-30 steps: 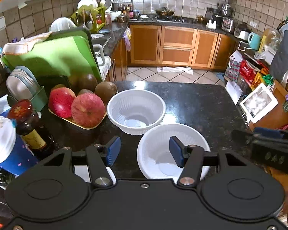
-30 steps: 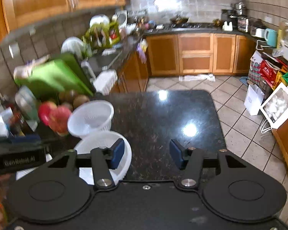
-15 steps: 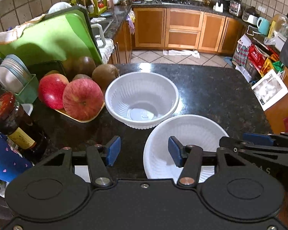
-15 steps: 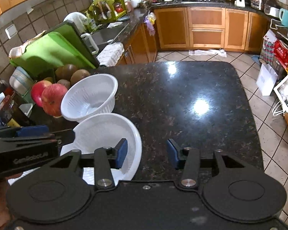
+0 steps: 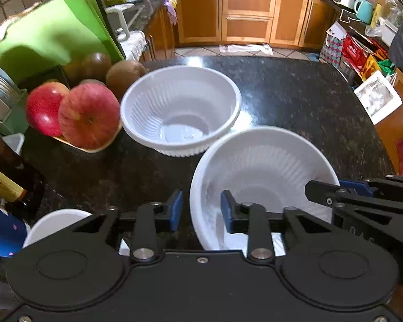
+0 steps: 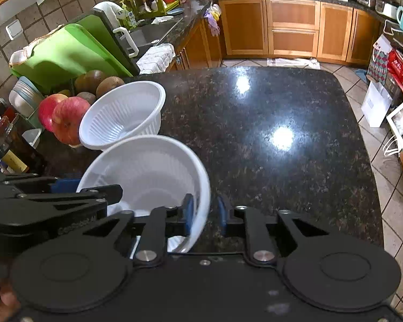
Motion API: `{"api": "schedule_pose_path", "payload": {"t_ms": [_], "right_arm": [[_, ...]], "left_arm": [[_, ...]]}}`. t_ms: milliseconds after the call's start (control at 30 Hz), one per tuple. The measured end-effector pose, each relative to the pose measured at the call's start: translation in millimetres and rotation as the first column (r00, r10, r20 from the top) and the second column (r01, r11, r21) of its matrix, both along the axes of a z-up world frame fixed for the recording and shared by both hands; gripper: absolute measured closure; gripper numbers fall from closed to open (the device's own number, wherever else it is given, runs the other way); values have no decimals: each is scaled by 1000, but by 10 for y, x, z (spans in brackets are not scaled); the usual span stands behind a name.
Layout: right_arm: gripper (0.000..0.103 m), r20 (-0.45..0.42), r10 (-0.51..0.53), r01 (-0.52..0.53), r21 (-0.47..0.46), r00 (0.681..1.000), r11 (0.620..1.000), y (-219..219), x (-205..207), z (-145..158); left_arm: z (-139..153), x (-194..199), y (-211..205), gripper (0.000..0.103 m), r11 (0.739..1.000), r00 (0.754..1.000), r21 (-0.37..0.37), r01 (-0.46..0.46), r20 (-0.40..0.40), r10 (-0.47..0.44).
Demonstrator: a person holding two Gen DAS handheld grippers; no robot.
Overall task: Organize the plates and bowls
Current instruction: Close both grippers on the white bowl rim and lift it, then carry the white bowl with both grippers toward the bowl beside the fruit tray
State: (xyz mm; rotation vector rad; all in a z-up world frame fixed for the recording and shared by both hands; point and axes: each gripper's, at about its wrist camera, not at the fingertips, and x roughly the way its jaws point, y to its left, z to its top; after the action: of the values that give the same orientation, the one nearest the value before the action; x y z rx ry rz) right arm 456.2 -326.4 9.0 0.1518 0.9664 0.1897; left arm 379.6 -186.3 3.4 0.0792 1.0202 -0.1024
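Two white ribbed bowls stand on the black granite counter [image 6: 255, 134]. The far bowl [image 5: 180, 107] [image 6: 123, 115] is next to the apples. The near bowl [image 5: 263, 166] [image 6: 147, 166] sits between both grippers. My left gripper [image 5: 201, 209] [image 6: 83, 187] straddles its left rim, one pad inside and one outside. Its jaws are closing, and a thin gap still shows at the outer pad. My right gripper [image 6: 204, 212] [image 5: 335, 187] is closing on the right rim, pads pinching the wall.
Red apples [image 5: 88, 115] and kiwis on a tray crowd the far bowl's left side. A green cutting board [image 5: 48, 32] leans behind them. A dark bottle [image 5: 2, 177] and a white dish [image 5: 56, 222] are at the near left. The counter drops off on the right.
Both grippers have come down onto the near bowl and their jaws have narrowed around its opposite rims. The far bowl has not moved.
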Motion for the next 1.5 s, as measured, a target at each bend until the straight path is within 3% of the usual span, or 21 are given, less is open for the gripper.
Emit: {"api": "schedule_pose_path", "payload": {"t_ms": [567,1033,1500], "right_arm": [[88,0,-10,10,8,1000,1000,-38,-300,100],[86,-1,7,-7,56,1000,998,-61,-1474,264],[85,-25,11,-9,76,1000,997,-90,-2543,213]], "left_arm": [[107,-337,-50,71,996,996,-17,86,14,-86],[230,-1380,45,71,988,987,0,157,43,-156],[159,-2263,114,71,974,977,-75,213,10,-213]]}}
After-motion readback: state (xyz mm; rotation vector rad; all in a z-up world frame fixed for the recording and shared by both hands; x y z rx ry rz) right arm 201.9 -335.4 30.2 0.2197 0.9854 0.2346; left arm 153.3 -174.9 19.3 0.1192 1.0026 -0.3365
